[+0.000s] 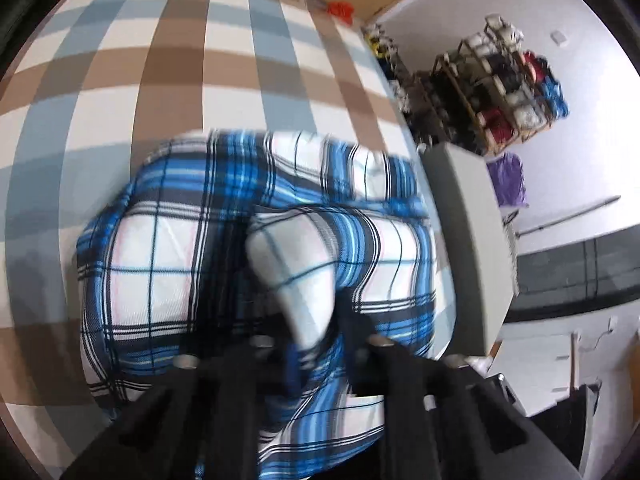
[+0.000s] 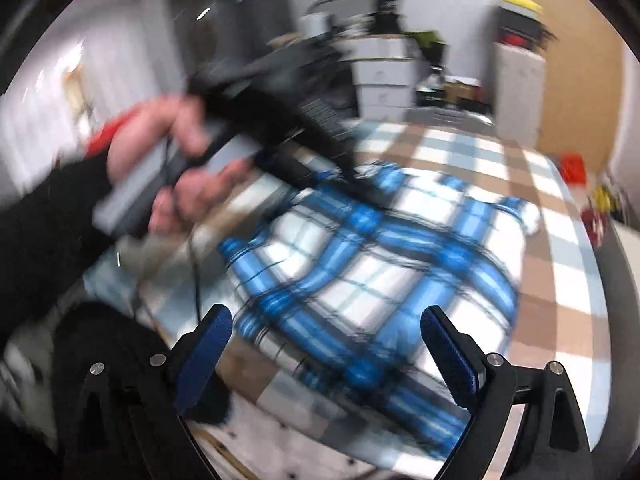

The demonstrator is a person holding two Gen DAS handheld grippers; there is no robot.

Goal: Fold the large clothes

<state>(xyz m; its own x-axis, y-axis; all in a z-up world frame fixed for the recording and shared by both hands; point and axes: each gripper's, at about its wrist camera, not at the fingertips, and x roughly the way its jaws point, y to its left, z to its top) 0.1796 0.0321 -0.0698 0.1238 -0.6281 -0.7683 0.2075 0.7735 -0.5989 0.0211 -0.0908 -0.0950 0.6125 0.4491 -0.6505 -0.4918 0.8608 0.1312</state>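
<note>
A blue, white and black plaid garment lies bunched on the table with the checked cloth. At the bottom of the left wrist view my left gripper is shut on a raised fold of the garment, which stands up between its dark fingers. In the right wrist view the same garment lies ahead, blurred. My right gripper hangs above its near edge, blue pads wide apart and nothing between them. A person's hand in a black sleeve holds the left gripper, whose tip meets the garment's far edge.
A grey box stands off the table's right edge, with a purple cloth and a shelf of rolled fabrics beyond. An orange object lies at the table's far corner. White drawers stand behind the table.
</note>
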